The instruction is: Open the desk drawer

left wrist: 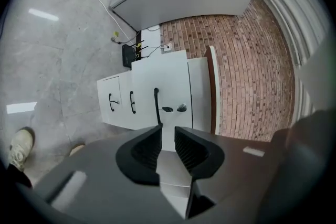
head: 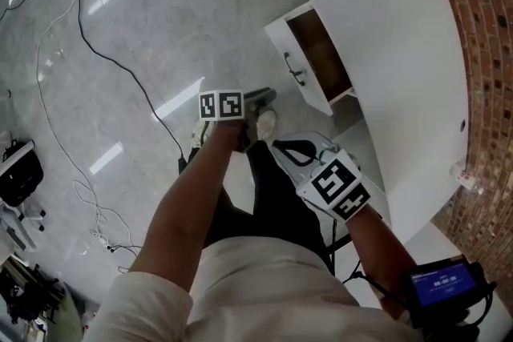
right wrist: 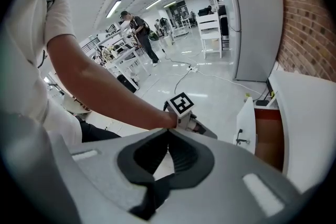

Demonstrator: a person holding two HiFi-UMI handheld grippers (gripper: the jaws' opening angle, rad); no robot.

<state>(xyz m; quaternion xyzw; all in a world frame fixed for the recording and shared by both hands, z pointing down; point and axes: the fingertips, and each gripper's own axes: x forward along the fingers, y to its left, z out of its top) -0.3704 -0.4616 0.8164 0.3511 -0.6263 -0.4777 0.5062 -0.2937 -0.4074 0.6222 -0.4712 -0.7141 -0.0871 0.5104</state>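
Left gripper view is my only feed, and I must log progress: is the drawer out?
Observer: Yes. In the head view the drawer stands pulled out from the desk, its brown inside showing.
Operator: Is anything gripping it?
Observer: No. Its handle is free; the right hand-held gripper is apart from it, near the person's legs.
Operator: Is that one open?
Observer: Shut, with nothing between its jaws.
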